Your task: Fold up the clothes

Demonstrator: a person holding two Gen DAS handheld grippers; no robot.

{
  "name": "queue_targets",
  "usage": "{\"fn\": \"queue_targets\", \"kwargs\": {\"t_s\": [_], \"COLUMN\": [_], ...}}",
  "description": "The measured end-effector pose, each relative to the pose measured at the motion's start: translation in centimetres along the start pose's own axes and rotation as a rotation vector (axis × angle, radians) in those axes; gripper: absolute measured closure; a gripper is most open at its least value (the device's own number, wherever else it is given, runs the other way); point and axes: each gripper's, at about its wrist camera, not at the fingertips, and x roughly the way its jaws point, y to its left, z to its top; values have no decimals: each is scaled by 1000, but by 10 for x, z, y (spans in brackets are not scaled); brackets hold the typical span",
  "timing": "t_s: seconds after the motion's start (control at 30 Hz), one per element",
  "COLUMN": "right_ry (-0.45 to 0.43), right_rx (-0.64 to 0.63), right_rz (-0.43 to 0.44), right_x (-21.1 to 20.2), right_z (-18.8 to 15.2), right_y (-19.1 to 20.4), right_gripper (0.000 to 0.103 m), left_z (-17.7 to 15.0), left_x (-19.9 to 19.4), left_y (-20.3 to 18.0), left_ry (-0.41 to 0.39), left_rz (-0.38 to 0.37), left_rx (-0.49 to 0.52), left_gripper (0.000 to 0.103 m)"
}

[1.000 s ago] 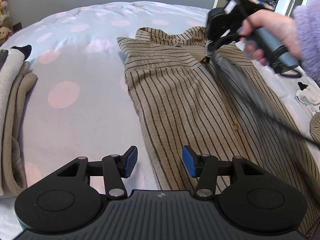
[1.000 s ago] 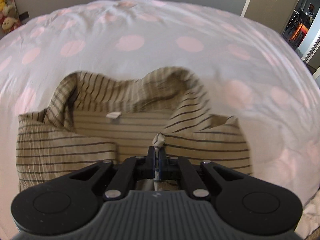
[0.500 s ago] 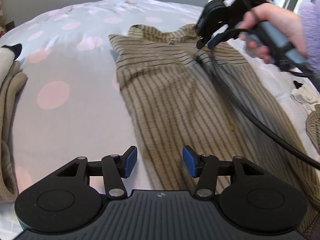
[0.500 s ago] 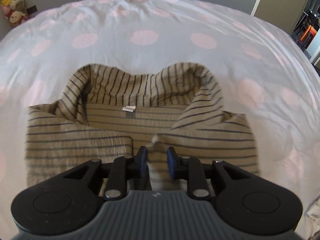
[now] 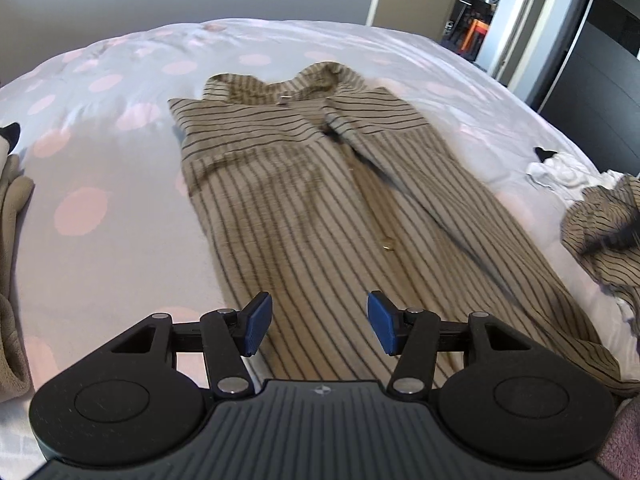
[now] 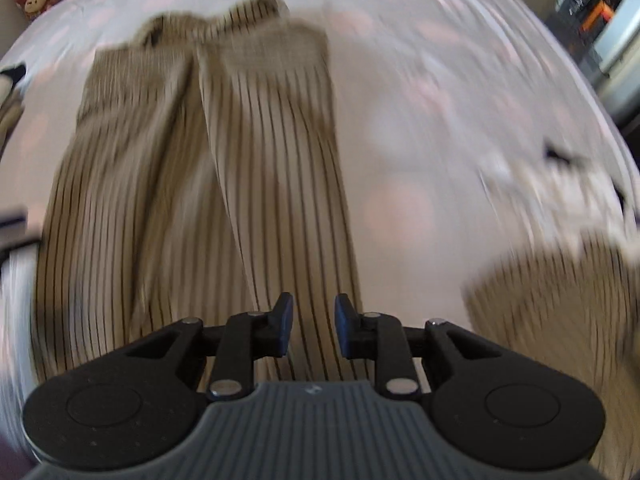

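A beige shirt with dark stripes (image 5: pixel 304 208) lies flat on the bed, collar at the far end and sides folded in toward the button line. My left gripper (image 5: pixel 320 320) hangs open above the shirt's near part, with nothing between its blue pads. The right wrist view is blurred by motion. It shows the same shirt (image 6: pixel 260 160) lengthwise. My right gripper (image 6: pixel 314 320) hovers over the shirt's right panel near the hem, jaws a narrow gap apart and no cloth pinched.
The bed cover (image 5: pixel 100 160) is pale with pink dots. Folded beige clothes (image 5: pixel 12 240) lie at the left edge. A second striped garment (image 5: pixel 600 232) and a white cloth (image 5: pixel 560 172) sit crumpled at the right. An open doorway (image 5: pixel 472 20) lies behind.
The right gripper let go of the shirt's front edge below the collar, opened, and swept back toward the hem. The hand holding it has left the left wrist view. The left gripper rose slightly.
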Motion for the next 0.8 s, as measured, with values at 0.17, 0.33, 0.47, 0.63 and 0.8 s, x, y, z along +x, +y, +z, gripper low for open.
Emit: {"fn": "queue_targets", "kwargs": {"t_s": [0.17, 0.33, 0.47, 0.63, 0.8], "right_ry": [106, 174, 160, 228, 301], "right_rx": [19, 7, -4, -138, -186], "right_rz": [22, -33, 6, 120, 124], "right_x": [-14, -5, -6, -3, 19], "right_z": [-85, -117, -125, -135, -146], "right_y": [-11, 2, 18, 79, 115], "right_gripper": [60, 58, 59, 61, 59], "left_z": [-8, -26, -41, -49, -51], "left_x": [-6, -19, -23, -21, -29], "left_y": [-17, -32, -40, -39, -32], "left_ry": [13, 27, 46, 61, 36], "left_rz": [4, -32, -85, -75, -83], "left_rx": [51, 93, 124, 129, 104], "left_gripper": [52, 52, 52, 52, 52]}}
